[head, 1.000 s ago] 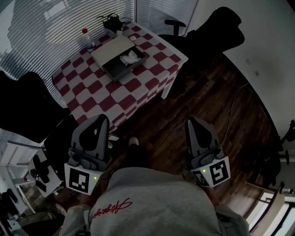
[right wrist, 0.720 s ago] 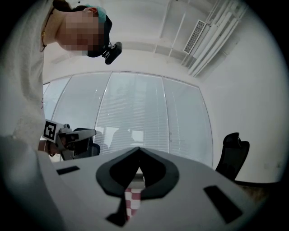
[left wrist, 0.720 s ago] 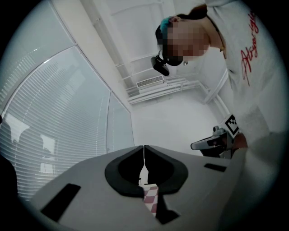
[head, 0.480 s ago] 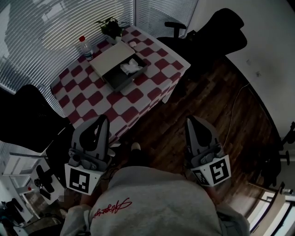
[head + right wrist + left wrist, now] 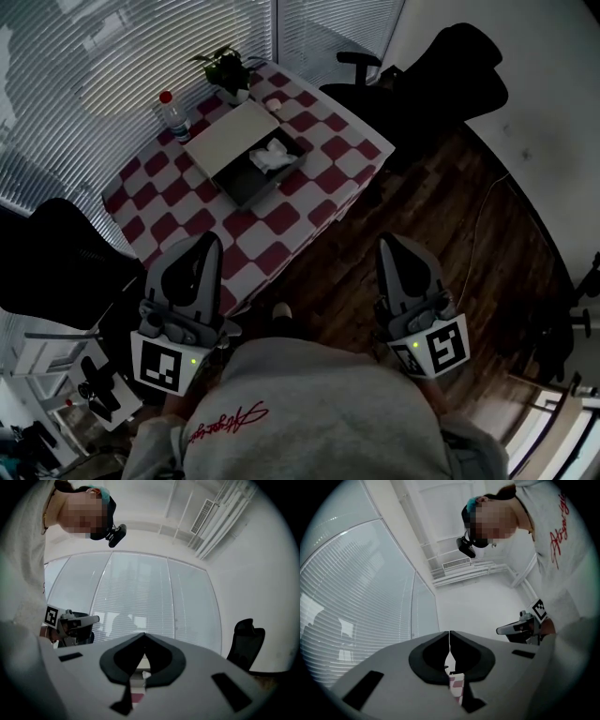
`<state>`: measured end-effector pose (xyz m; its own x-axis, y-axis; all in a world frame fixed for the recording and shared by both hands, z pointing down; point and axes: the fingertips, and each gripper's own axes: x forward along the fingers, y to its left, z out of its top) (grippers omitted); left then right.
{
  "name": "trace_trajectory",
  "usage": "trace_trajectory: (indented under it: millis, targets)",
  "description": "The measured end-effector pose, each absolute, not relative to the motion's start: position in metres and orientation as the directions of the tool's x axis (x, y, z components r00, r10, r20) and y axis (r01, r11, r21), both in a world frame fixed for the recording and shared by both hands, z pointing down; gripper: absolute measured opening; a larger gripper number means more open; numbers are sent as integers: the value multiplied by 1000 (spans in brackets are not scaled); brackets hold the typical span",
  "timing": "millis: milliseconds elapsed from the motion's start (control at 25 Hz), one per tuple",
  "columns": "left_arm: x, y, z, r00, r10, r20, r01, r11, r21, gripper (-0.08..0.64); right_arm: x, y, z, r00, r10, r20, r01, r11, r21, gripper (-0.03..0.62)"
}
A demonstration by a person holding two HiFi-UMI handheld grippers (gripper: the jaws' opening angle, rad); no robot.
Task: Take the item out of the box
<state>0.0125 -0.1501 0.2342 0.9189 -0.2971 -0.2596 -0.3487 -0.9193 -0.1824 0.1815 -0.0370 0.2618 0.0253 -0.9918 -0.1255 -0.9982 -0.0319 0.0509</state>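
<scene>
Item [image 5: 270, 156] lies in the box [image 5: 248, 187] on the bench [image 5: 178, 202], well ahead of both grippers. Left gripper [image 5: 208, 240] is nearer than right gripper [image 5: 386, 244]. All fingers [image 5: 200, 272] are pressed together, empty.

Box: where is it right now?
In the head view, upper left: the box sits on the checkered table, right of the bottle, below the plant.

It looks like an office. Slatted blinds [image 5: 84, 84] hang behind glass walls [image 5: 187, 602] across the upper left. A black swivel chair [image 5: 361, 58] stands at the top, and dark wood floor [image 5: 450, 244] fills the right. 1 small checked table [image 5: 319, 178] sits near the glass.
</scene>
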Motion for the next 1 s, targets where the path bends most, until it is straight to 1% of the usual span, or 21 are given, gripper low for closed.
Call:
trace_trajectory:
  millis: [600, 1000]
  targets:
    - [22, -206, 230, 923, -283, -260, -339, -919, -201, 17, 192, -93, 259, 36, -990, -136, -997, -45, 58, 9]
    - [23, -224, 230, 928, -279, -247, -331, -922, -202, 17, 190, -114, 261, 23, -992, -128, -998, -29, 49, 9]
